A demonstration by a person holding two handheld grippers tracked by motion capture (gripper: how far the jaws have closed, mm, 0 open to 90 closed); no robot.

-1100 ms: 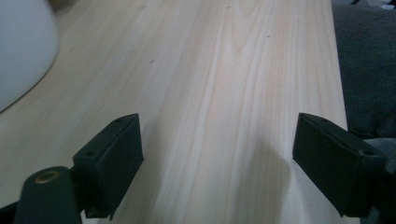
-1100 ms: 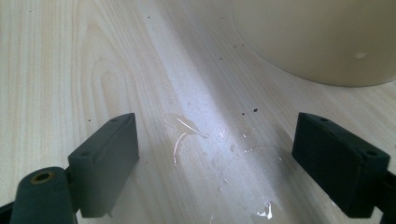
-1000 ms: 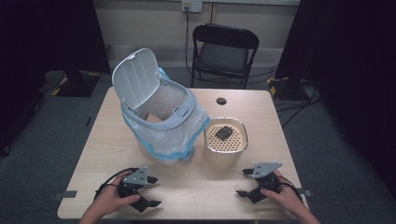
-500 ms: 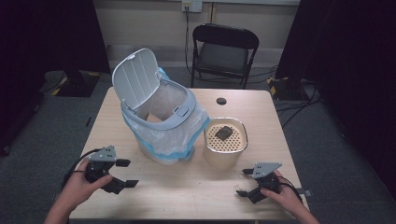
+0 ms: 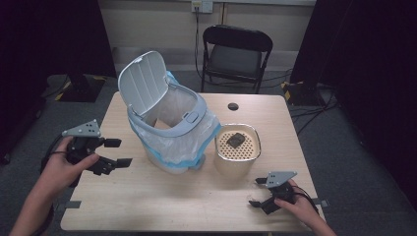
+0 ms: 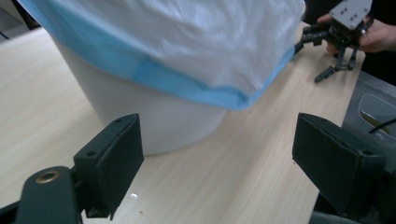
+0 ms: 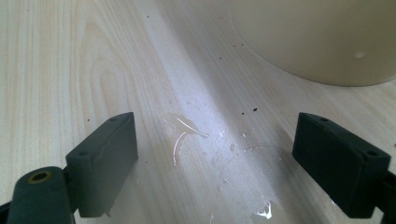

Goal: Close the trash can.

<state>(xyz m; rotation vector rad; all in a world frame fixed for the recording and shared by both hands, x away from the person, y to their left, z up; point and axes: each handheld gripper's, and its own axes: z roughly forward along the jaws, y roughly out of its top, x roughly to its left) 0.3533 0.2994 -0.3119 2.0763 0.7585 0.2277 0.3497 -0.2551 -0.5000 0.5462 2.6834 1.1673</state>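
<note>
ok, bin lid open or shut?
Open. The lid stands tilted up behind the bin, and the high view looks straight into the bag-lined inside.

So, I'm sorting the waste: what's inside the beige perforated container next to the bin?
On the perforated insert of the beige container lies one dark lump, too small to identify. Whatever is beneath the insert is covered. The lined bin stands beside it, lid up.
</note>
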